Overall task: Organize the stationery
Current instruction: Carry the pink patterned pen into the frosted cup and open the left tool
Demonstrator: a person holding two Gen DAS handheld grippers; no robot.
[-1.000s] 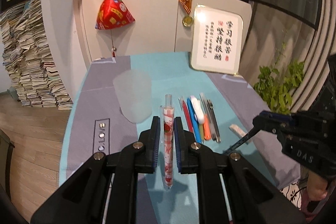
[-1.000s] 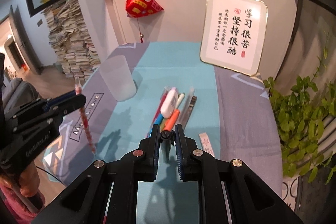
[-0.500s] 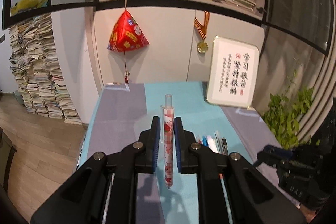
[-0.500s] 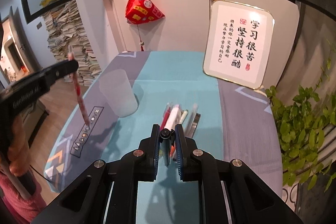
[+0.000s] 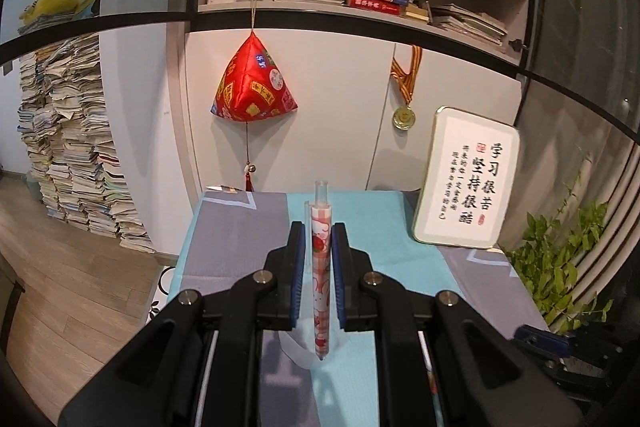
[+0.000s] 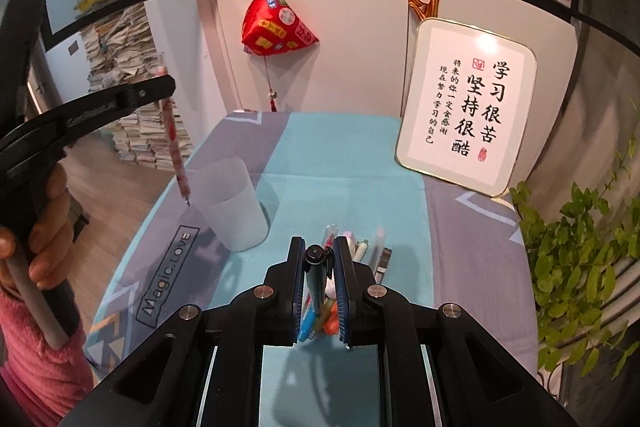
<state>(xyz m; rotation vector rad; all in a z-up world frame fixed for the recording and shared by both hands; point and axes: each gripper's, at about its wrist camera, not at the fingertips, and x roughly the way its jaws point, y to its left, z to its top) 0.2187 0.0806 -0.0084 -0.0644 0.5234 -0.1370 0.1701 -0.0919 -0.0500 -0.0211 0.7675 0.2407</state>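
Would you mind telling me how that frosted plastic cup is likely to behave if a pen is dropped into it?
The frosted cup looks thin, translucent and empty, so it is probably light and may slide on the cloth. It is tall and widens upward, so a knock near its rim could tip it. The patterned pen in the left gripper looks long enough to lean on the rim.

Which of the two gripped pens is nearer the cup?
The pink patterned pen in the left gripper, tip down beside the frosted cup; the right gripper's dark pen sits farther back.
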